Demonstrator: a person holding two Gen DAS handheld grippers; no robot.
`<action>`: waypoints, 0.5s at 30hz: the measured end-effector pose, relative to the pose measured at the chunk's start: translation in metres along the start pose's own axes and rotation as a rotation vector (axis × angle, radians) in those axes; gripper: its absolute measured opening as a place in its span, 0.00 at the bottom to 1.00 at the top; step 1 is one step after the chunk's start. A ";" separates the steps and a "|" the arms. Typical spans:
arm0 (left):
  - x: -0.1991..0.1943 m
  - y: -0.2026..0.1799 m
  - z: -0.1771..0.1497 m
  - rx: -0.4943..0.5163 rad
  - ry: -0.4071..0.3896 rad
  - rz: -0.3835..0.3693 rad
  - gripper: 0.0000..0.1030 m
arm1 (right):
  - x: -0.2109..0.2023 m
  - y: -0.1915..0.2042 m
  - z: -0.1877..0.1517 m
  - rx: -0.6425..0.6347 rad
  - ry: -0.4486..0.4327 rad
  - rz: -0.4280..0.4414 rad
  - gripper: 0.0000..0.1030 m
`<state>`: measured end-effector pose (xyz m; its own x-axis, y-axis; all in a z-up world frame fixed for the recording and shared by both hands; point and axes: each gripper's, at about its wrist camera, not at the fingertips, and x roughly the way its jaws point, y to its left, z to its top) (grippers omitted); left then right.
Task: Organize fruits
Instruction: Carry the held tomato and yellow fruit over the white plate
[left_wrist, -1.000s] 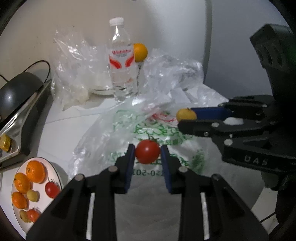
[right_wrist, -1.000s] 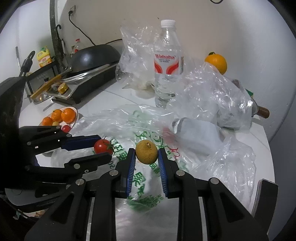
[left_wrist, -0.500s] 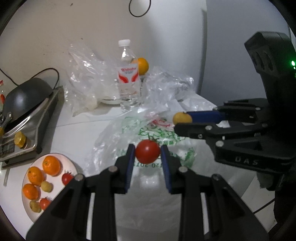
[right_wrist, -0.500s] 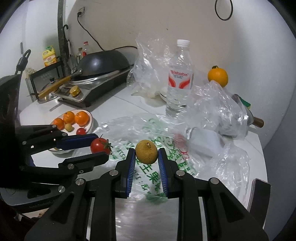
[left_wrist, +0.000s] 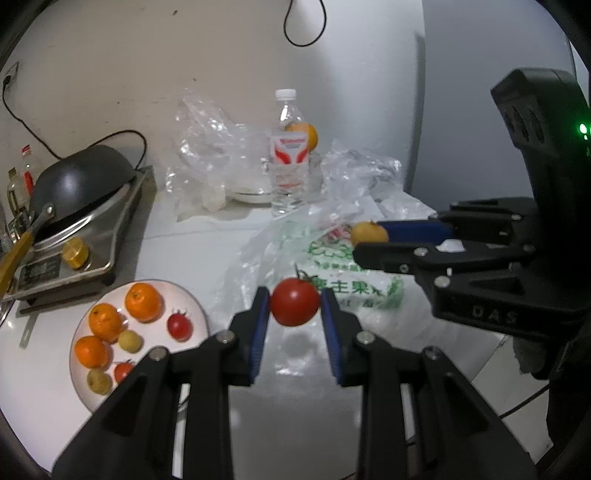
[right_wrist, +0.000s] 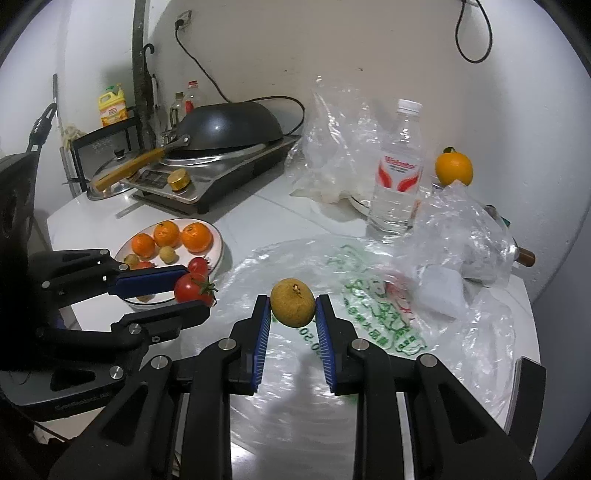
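1. Your left gripper (left_wrist: 294, 302) is clamped on a red tomato (left_wrist: 294, 302), held in the air above the printed plastic bag (left_wrist: 354, 288).
2. Your right gripper (right_wrist: 292, 302) is clamped on a small yellow-brown fruit (right_wrist: 292, 302), also lifted over the bag.
3. The white plate (left_wrist: 79, 384) with oranges, tomatoes and small yellow fruits sits on the counter to the left, beside the stove (left_wrist: 88, 236).
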<state>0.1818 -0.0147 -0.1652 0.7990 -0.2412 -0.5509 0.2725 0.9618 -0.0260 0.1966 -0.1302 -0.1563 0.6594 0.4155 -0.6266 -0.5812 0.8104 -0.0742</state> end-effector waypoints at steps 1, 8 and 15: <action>-0.003 0.002 -0.002 -0.001 -0.001 0.003 0.28 | 0.000 0.003 0.000 -0.002 0.001 0.003 0.26; -0.013 0.014 -0.010 -0.014 -0.004 0.028 0.28 | 0.005 0.026 0.001 -0.033 0.012 0.024 0.26; -0.021 0.035 -0.025 -0.045 0.007 0.067 0.28 | 0.013 0.042 0.003 -0.053 0.019 0.040 0.26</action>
<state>0.1610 0.0274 -0.1758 0.8107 -0.1752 -0.5587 0.1940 0.9807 -0.0261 0.1821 -0.0902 -0.1655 0.6260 0.4393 -0.6443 -0.6322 0.7696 -0.0896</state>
